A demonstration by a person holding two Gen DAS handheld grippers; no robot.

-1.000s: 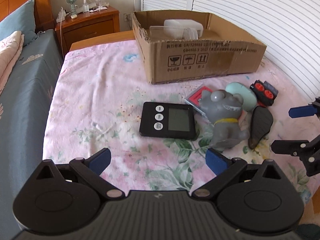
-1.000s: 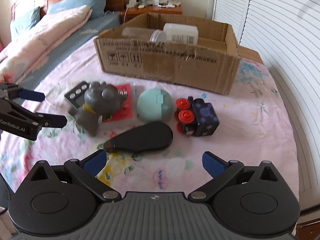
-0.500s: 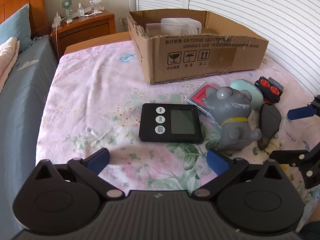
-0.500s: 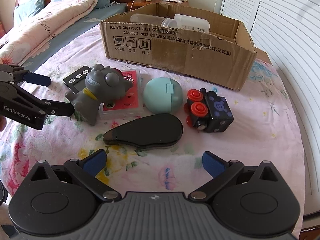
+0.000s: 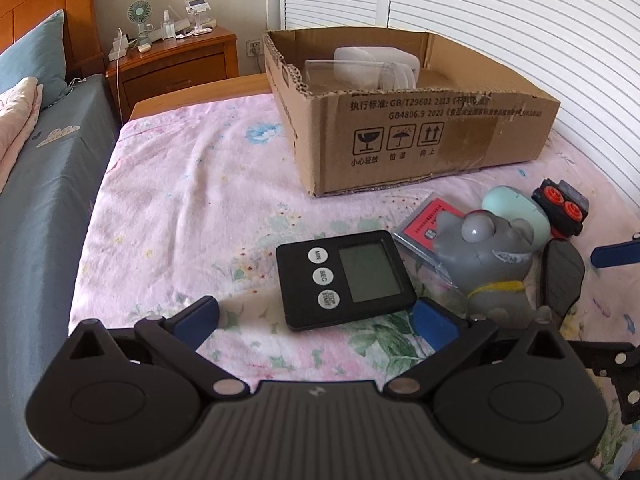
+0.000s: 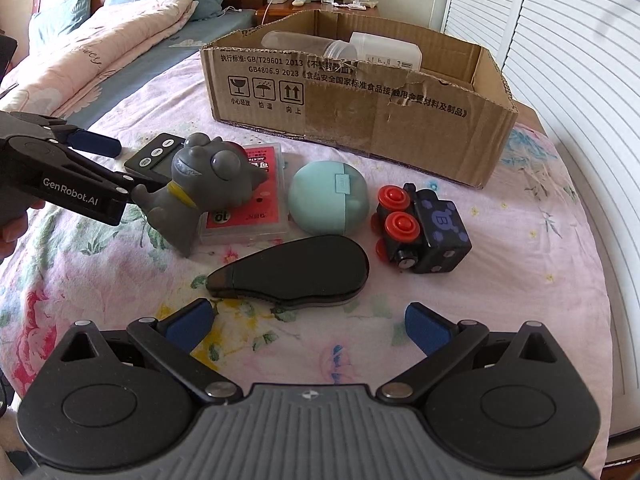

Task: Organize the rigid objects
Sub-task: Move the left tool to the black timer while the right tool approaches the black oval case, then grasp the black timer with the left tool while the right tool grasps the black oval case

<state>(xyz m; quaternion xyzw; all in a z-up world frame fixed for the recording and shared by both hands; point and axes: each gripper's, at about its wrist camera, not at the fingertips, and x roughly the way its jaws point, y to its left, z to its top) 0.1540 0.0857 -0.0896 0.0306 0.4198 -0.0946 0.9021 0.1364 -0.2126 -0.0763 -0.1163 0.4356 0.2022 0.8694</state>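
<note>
On the pink floral bedspread (image 5: 168, 208) sit the loose items, with the open brown cardboard box (image 5: 420, 152) at the far side. Nearest our left gripper (image 5: 316, 320) is the flat black digital timer with three white buttons (image 5: 346, 282), lying face up just ahead of the blue pads, roughly between them. Left jaws are spread wide, nothing pinched. Right gripper (image 6: 308, 322) also spread wide and empty, hovering just short of the black teardrop-shaped plastic case (image 6: 296, 274).

Right of the timer: grey rubber bulging-eyed animal toy (image 5: 492, 264), standing partly on the red clear-lidded card box (image 6: 248, 196). Then the mint-green round plastic case (image 6: 328, 196) and the black toy cube with red knobs (image 6: 420, 232) further right. Two clear plastic containers (image 6: 344, 50) are already in the box, so we judge the sorting is partly done and six items are left.

Risks, our read: the timer is thin and flat on soft cloth, so pads could skid over it or bunch the sheet. The left gripper's right finger (image 5: 434, 326) sits close to the grey toy; closing or sliding in could knock it over. Both grippers are near each other in the cluster, so reaching at once could make them clash. The timer looks almost as wide as the jaw spread, so an off-centre approach may miss an edge.
</note>
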